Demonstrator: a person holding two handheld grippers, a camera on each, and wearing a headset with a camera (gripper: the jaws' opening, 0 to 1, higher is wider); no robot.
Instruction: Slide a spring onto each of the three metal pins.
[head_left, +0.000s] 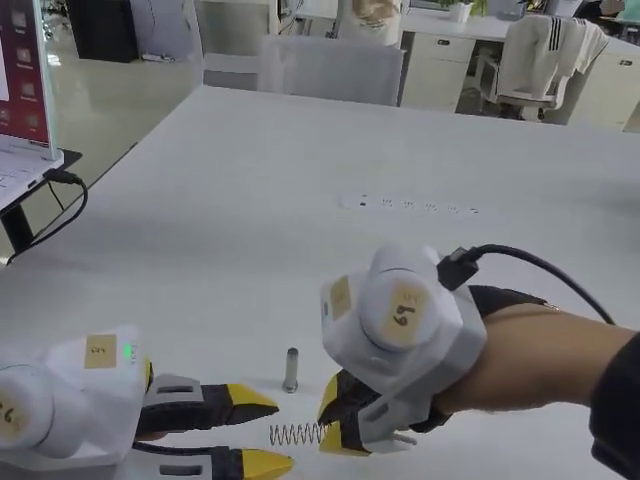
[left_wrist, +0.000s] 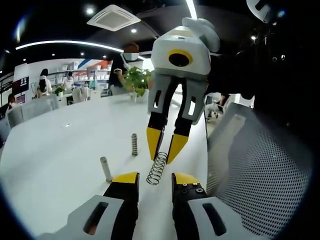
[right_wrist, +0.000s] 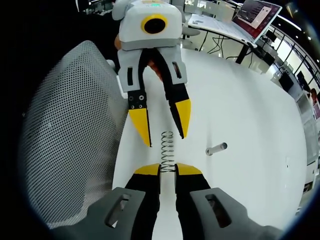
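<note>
Stretching away smooth and white, the surface (head_left: 250, 200) carries everything. A grey perforated mesh chair back (right_wrist: 70, 125) curves beside it in the right gripper view. The left gripper (head_left: 272, 431), its body cut off at the head view's lower edge, holds its yellow-tipped jaws apart. The right gripper (right_wrist: 168, 170) has its jaws clamped on one end of a thin wire spring (right_wrist: 167, 147), whose free end reaches between the left jaws' tips. A bare metal pin (head_left: 291, 368) stands upright just beside the spring. A second pin (left_wrist: 134, 144), small and farther off, seems wrapped in coils.
</note>
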